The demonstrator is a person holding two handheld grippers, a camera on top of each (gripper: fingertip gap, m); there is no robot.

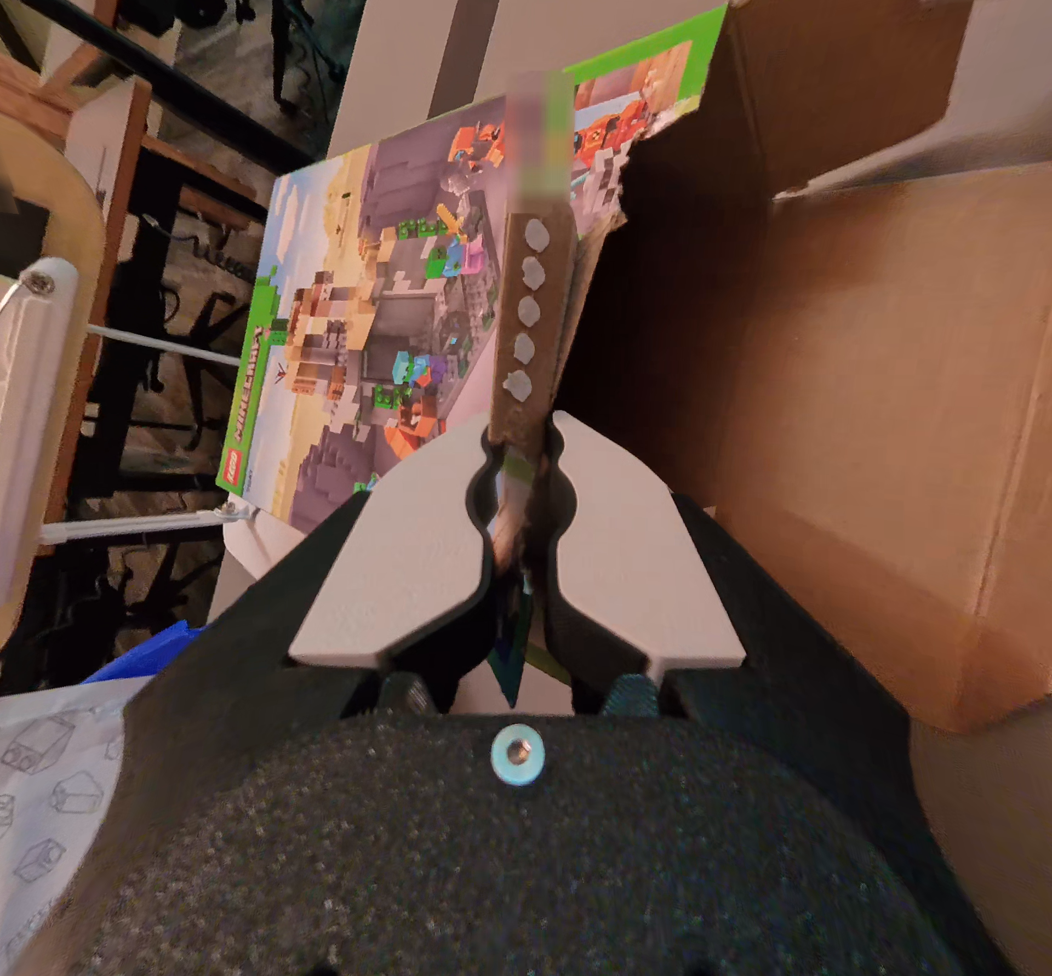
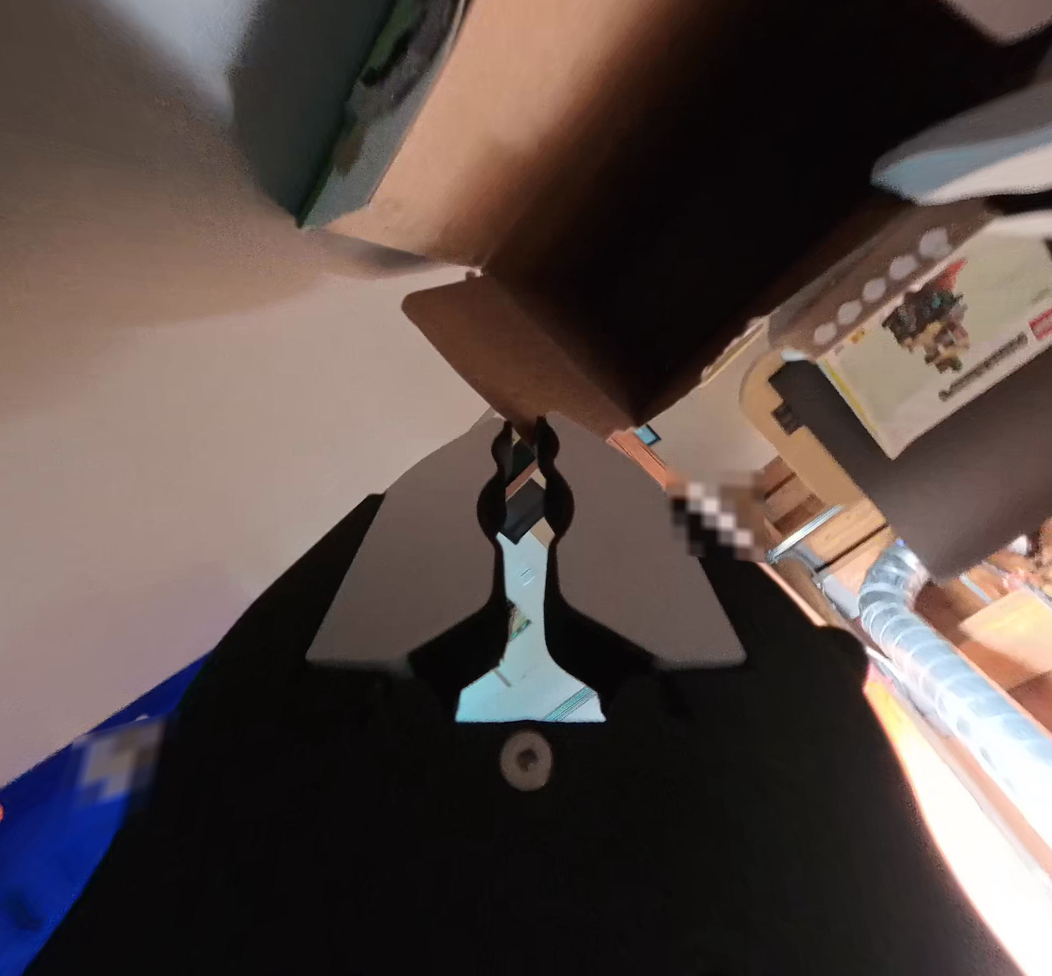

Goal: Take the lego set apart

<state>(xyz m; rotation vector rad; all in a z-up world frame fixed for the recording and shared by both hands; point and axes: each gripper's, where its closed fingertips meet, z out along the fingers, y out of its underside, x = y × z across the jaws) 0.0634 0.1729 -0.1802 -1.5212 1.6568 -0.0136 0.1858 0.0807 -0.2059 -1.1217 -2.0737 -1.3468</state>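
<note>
Both grippers, left (image 1: 521, 436) clenched on the glue-dotted flap (image 1: 526, 322) and right (image 2: 522, 430) pinching a brown end flap (image 2: 501, 362), should spread the lego box (image 1: 364, 334) steadily without tearing.

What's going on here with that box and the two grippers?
A person is working an opened lego box with two handheld grippers. The left gripper is shut on the box's glue-dotted cardboard flap. The right gripper pinches the edge of another brown flap at the open end. The box is held up between them, its brown inside exposed. No bricks show inside.
</note>
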